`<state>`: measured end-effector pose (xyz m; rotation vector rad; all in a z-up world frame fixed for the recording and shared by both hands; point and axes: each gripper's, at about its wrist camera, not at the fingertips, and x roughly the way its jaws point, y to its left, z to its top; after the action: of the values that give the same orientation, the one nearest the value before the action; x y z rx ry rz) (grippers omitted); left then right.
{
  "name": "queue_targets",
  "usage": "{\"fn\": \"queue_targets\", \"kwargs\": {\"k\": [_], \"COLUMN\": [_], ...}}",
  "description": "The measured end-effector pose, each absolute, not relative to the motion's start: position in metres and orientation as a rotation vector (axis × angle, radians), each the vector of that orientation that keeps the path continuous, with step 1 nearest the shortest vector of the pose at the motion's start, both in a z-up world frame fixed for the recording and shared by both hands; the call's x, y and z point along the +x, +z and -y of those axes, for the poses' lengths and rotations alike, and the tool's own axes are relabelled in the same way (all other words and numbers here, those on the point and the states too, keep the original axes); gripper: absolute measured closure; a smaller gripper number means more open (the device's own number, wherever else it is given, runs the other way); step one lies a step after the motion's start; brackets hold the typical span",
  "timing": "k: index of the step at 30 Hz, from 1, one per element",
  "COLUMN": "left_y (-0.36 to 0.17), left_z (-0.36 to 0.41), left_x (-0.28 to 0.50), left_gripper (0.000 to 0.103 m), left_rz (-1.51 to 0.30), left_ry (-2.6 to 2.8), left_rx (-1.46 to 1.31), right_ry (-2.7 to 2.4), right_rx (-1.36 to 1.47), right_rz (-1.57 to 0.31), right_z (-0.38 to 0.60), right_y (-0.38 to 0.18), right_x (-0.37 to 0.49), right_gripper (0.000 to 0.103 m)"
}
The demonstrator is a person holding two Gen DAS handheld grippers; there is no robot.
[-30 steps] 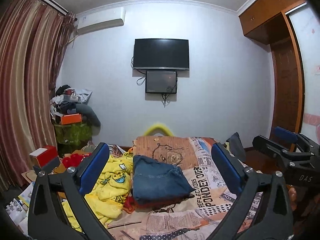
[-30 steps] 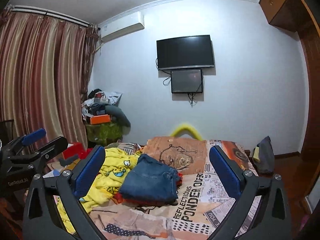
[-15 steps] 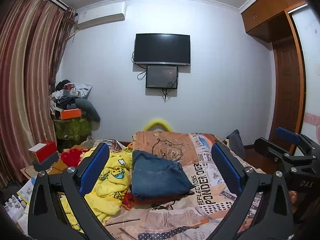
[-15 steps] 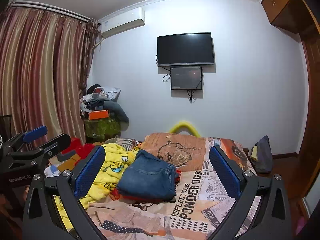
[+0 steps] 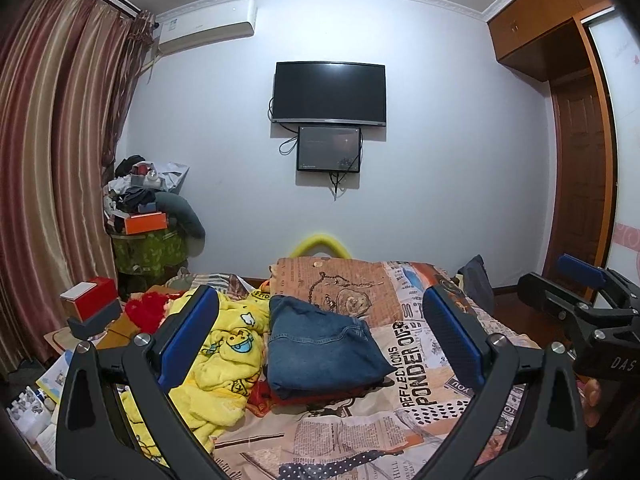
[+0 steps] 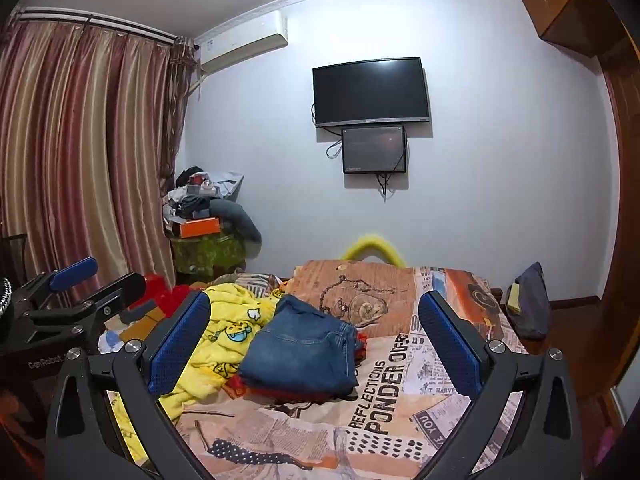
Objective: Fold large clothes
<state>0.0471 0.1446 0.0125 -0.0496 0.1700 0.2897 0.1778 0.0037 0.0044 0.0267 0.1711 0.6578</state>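
Note:
Folded blue jeans [image 5: 320,344] [image 6: 304,352] lie on top of a red garment [image 5: 304,398] [image 6: 276,392] in the middle of the bed. A crumpled yellow cartoon-print garment [image 5: 224,360] [image 6: 224,328] is heaped to their left. My left gripper [image 5: 320,336] is open and empty, held above the bed's near end, well short of the jeans. My right gripper [image 6: 316,336] is likewise open and empty. Each gripper shows at the edge of the other's view.
The bed has a newspaper-print cover [image 5: 416,368] [image 6: 384,392]. A TV [image 5: 330,94] and a small screen hang on the far wall. Curtains [image 5: 48,184] and a cluttered pile [image 5: 148,216] stand left. A wardrobe and door [image 5: 580,184] are right. Boxes [image 5: 90,304] sit by the bed's left side.
Both grippers have tilted upward a little, so the bed and clothes sit lower in both views. Both stay open and empty. The clothes have not moved.

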Motion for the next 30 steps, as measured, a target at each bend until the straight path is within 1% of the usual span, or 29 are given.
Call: {"fn": "queue_targets", "kwargs": {"k": [30], "left_y": [0.008], "left_z": [-0.1489], "left_x": [0.05], "left_gripper": [0.001], "left_rz": [-0.185], "left_ry": [0.278], "left_rx": [-0.065], "right_ry": [0.673], "right_rx": [0.03], "right_rz": [-0.18], "right_z": [-0.005], "right_y": [0.0014], "right_x": [0.1778], "right_gripper": [0.0]}}
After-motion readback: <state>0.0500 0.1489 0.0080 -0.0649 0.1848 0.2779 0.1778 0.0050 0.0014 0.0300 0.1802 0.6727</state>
